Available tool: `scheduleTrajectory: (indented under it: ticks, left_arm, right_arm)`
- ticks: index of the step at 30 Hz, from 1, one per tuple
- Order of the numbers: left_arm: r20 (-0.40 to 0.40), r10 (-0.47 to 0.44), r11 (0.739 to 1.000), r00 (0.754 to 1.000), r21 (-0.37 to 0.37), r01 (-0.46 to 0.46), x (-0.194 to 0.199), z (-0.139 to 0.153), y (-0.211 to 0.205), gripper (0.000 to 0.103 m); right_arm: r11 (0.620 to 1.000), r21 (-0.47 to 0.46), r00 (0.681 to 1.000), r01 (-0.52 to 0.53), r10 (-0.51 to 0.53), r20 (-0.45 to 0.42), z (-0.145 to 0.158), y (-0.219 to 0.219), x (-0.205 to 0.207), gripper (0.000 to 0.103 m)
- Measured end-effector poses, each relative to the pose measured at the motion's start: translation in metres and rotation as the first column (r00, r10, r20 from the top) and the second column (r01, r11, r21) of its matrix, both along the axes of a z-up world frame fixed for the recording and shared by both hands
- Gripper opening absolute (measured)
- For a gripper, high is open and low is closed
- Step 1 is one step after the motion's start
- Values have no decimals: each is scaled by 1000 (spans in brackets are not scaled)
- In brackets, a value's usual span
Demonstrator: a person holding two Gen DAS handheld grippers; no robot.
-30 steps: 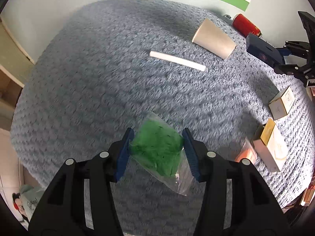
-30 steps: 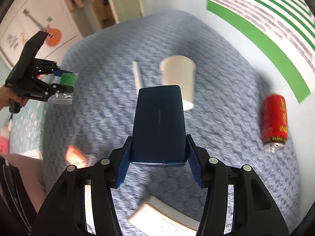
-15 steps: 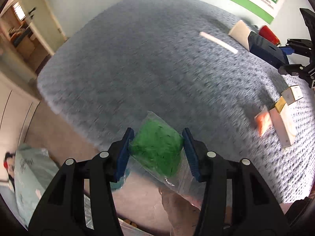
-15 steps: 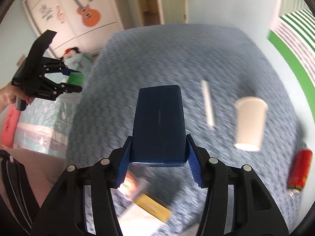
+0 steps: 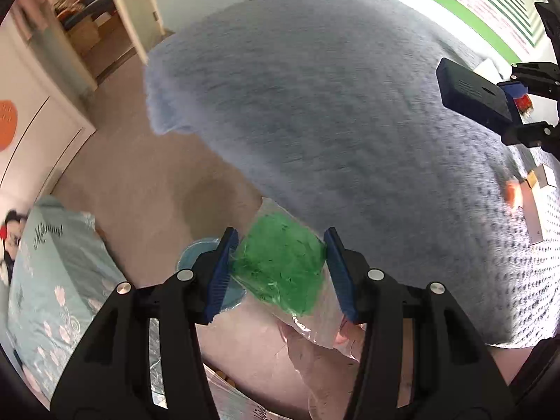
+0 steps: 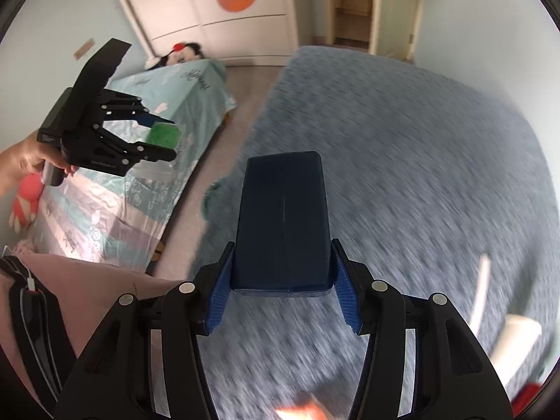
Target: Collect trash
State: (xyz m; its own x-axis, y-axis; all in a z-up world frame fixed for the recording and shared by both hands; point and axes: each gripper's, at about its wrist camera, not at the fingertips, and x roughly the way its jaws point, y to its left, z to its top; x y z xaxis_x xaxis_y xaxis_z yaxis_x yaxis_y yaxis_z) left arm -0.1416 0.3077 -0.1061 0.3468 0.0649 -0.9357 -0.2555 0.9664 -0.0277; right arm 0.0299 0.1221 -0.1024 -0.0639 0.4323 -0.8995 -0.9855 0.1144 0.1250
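- Left gripper (image 5: 280,273) is gripping the green bag (image 5: 278,267) between its pads, lower centre of its frame.
- Right gripper (image 6: 281,287) is clamping the dark box (image 6: 283,220), centre frame, over the blue bedspread (image 6: 437,175).

Both views are taken by fisheye cameras mounted on the hand-held grippers, each looking forward and steeply downward along its own two fingers, which fill the lower edge at close range. From the left wrist, the blue-grey carpet (image 5: 350,112) and the floor beside it are seen, with the right gripper (image 5: 518,108) at the right edge. From the right wrist, the same carpet (image 6: 420,161) is seen close below, with the left gripper (image 6: 157,140) at the upper left. The carpet, a bed (image 6: 115,192) and a doorway (image 5: 94,14) are shared by both views, and both are blurred.
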Motion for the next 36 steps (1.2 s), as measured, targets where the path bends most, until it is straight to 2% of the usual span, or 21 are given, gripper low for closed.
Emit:
scheduleTrajectory:
  ticks: [7,11,19,27,36]
  left_arm:
    - [-35,80,997,996,-9,-80,-42,-18,71,48]
    - [-58,137,990,989,-24,-138,-67,-33,107,48]
    - [-114,203,975,973,-74,-212,-98,-64,155,48]
    - [-149,235,959,960,-123,-254,-118,-95,185,48]
    - [-198,266,935,943,-187,-303,-123,-141,202,48]
  right_arm:
    - [990,-26,990,-140,139,-24,-12,100,-43,53]
    - [980,-38,980,-196,194,-45,-24,143,-64,53]
    - [958,-74,958,-277,269,-96,-52,221,-103,53]
    - [939,-128,944,-318,302,-132,-84,264,-130,53]
    - [924,-217,944,-315,283,-168,-138,295,-146,53]
